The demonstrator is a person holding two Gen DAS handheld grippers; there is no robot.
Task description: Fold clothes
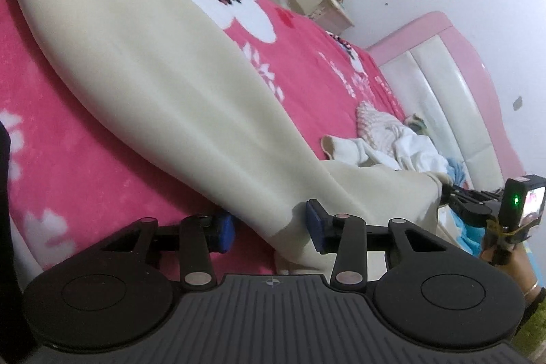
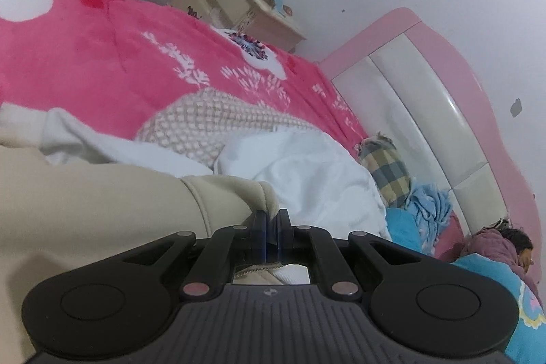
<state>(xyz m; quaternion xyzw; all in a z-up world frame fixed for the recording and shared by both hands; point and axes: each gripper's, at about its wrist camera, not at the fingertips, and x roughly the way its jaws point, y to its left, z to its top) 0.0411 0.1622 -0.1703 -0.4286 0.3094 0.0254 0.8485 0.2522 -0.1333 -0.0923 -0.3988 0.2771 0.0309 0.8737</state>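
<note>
The cream garment [image 1: 143, 57] lies stretched across the pink flowered blanket [image 1: 85, 159] on the bed, and in the left wrist view its long axis runs on a slant from the upper left of the frame down to the lower middle, where it narrows to a hem end. That narrow end sits right between the blue pads of the left claw [image 1: 271, 229]. The jaws stand partly apart there, with cloth in the gap and the right pad against it, but daylight shows beside the left pad, so I would call this claw not yet clamped. Off at the right edge of the same frame the right claw [image 1: 447, 193] is pinched on the garment's other low corner, with a hand [image 1: 518, 261] under it. From the right wrist view that claw [image 2: 272, 220] has its pads drawn tight on a thick cream fold, the garment [image 2: 102, 203] spreading away to the lower left of the frame. A loose pile of white clothes [image 2: 307, 176] and a knitted piece [image 2: 218, 125] lie just beyond it toward the padded headboard [image 2: 426, 125]. So both ends of one short edge are at the claws, and the length runs away from them. My guess is the next move needs the left claw to close before both carry that edge along the long axis.
</note>
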